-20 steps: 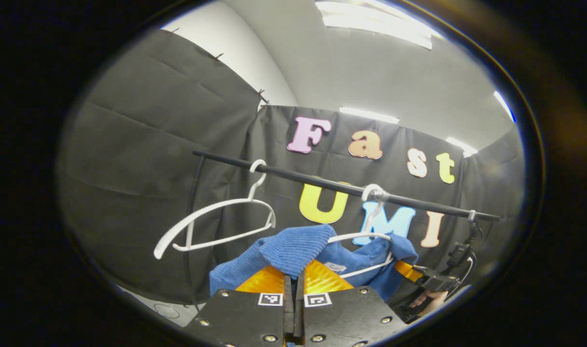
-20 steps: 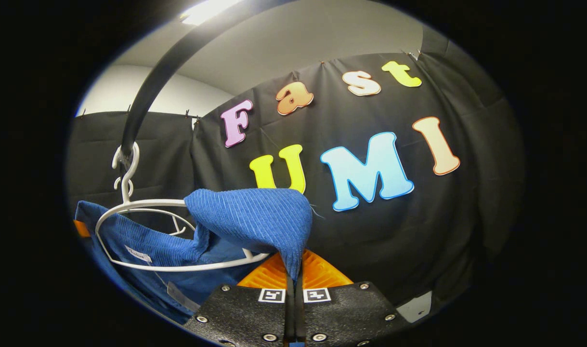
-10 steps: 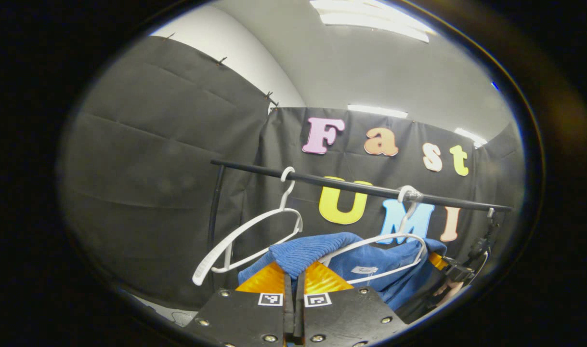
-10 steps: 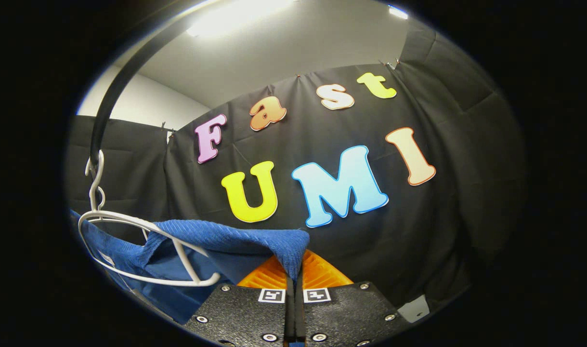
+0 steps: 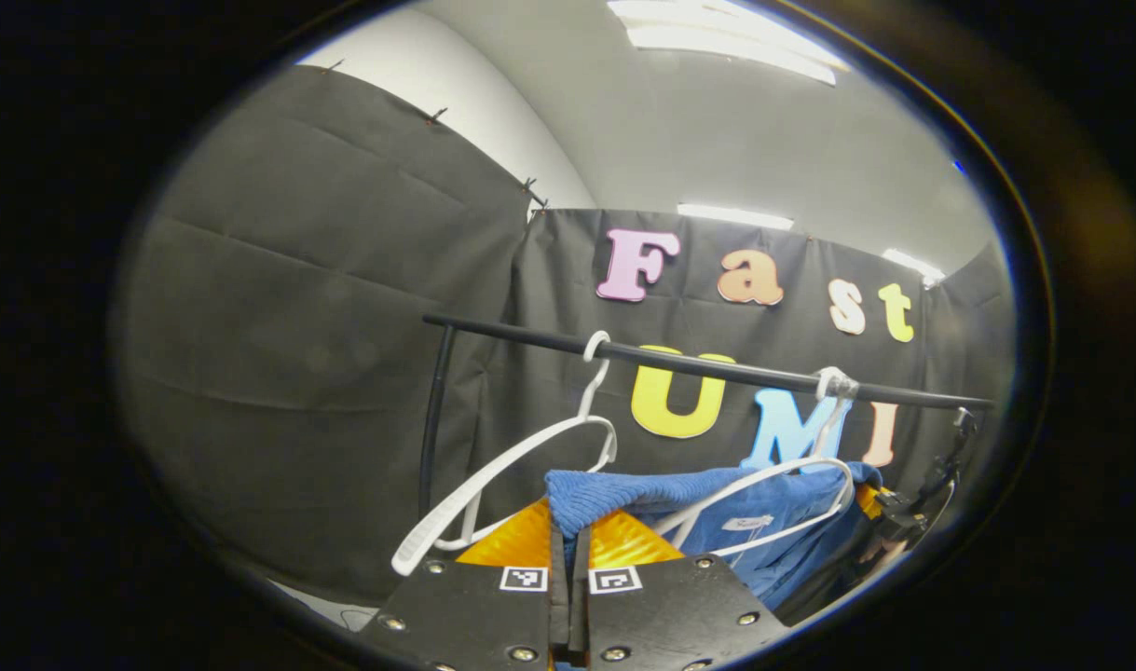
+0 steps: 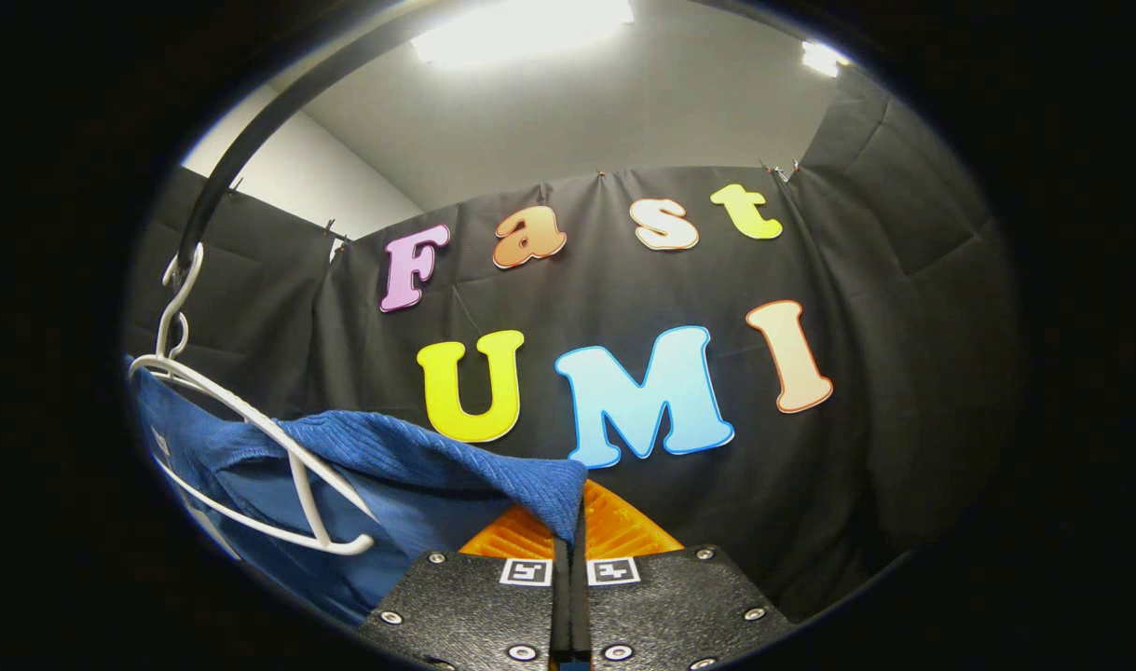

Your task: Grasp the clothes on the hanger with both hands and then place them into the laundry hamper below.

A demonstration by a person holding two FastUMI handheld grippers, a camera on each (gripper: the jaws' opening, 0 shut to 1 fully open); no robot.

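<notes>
Both grippers are closed tight on the blue garment [image 5: 763,522]: the left gripper [image 5: 570,550] pinches one shoulder, the right gripper [image 6: 570,550] the other, just below the rail [image 5: 698,365]. The white hanger [image 6: 251,438] sits half free; draw both shoulders down evenly so neither end snags.

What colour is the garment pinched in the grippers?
Blue, with a ribbed knit texture; the garment shows best in the right gripper view.

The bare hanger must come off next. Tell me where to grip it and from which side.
Grip the bare hanger at its lower bar, coming from below: it hangs tilted on the rail, apart from the blue top, and both grippers sit beneath it.
</notes>
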